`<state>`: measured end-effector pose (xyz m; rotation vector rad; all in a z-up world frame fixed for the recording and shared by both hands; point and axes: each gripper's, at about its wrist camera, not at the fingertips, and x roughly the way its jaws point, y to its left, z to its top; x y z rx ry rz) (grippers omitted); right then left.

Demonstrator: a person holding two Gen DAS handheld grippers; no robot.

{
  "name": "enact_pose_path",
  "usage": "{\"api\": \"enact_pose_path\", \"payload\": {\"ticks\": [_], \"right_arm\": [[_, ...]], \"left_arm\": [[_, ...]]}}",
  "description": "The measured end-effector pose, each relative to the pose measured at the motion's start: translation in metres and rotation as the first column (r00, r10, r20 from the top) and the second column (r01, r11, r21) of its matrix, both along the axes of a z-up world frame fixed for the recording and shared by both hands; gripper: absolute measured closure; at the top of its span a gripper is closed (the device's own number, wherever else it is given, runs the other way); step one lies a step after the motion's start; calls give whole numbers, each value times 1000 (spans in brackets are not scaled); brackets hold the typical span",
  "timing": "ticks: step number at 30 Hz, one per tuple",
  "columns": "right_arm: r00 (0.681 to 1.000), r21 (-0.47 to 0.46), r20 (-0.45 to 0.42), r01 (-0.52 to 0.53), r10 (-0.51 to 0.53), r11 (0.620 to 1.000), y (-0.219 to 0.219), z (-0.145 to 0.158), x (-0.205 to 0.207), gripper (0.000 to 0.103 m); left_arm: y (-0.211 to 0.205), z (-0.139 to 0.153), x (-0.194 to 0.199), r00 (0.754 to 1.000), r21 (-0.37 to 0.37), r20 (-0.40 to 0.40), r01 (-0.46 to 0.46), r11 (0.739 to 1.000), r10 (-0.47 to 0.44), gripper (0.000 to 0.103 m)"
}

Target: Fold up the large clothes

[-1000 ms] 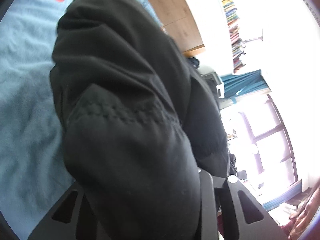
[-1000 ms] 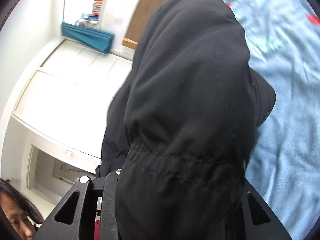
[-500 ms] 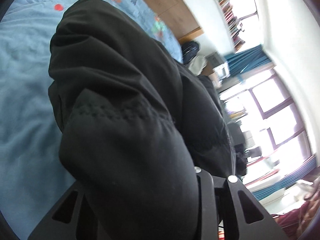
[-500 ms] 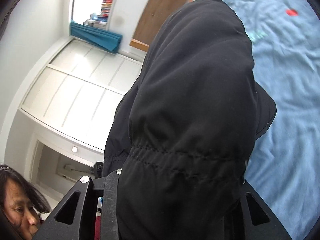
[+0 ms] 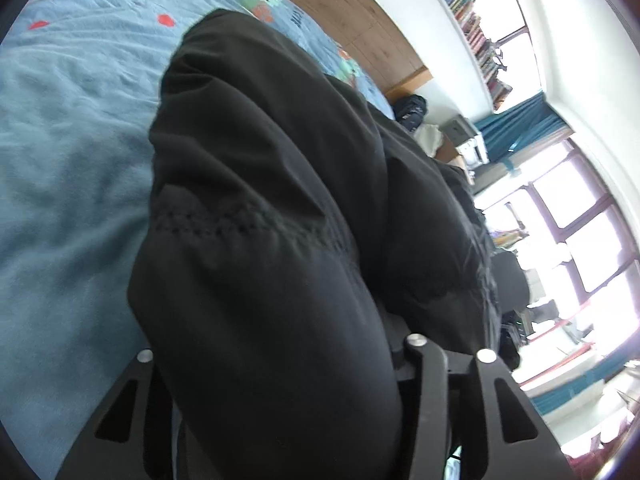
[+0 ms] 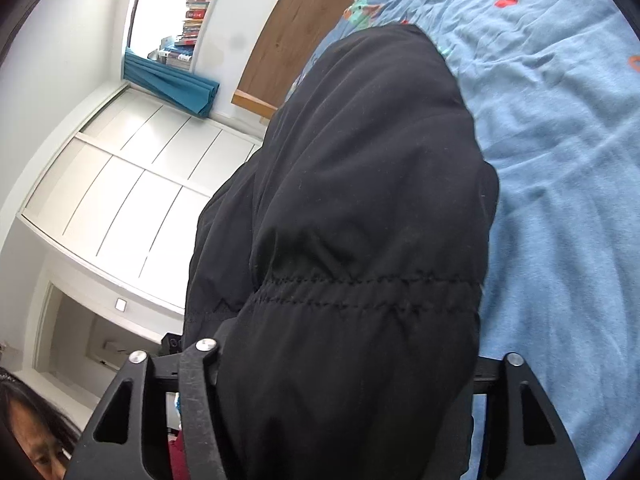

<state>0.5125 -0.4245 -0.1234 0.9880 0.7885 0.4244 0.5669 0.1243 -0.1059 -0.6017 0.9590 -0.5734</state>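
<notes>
So, both my grippers are letting go right now; the left gripper [image 5: 280, 420] and the right gripper [image 6: 332, 420] each have jaws opening, with the gathered hem of the black jacket [image 5: 260, 200] draped between them. Whether the pads are pressing on the cloth at all, I honestly can't tell, since the fabric hides the fingertips in both views.

The jacket hangs forward off both grippers and slopes down toward the blue bedspread [image 5: 72, 184]; how much of its far end is already lying on the bed I can't see from here.

What could go wrong (just my guess): if the cloth slips out unevenly, one side could drop before the other and the fold lands skewed or bunches up; the elastic stitched hem [image 6: 360, 292] is bulky and could snag on a finger, so pulling away would drag the layer out of line; and a puffy jacket like this may spring back open instead of staying flat.

Pose: both grippers point forward and somewhat down over the bed, side by side, the left tilted a bit steeper; each view looks rolled sideways, so the bed runs up one side.
</notes>
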Motion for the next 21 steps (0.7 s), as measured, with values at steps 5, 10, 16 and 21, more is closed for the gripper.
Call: {"api": "enact_pose_path", "payload": {"ticks": [5,10,16,21], "right_arm": [[996,-103,-16,87,-89,991,-19,19,-17,16],[987,-266,-22,148,-159,953,-31,56,-63,8],[973,-370,-38,196,-226,908,-26,94,-134,4],[975,-408,1,202,-221,891,-7,126,-205,1]], "left_arm": [[20,-3,-23,994,132,-24,-102,986,107,41],[33,32,-68,975,251,18,-217,943,220,32],[45,91,-146,947,301,73,-321,898,314,30],[33,140,-217,940,349,129,-341,873,316,25]]}}
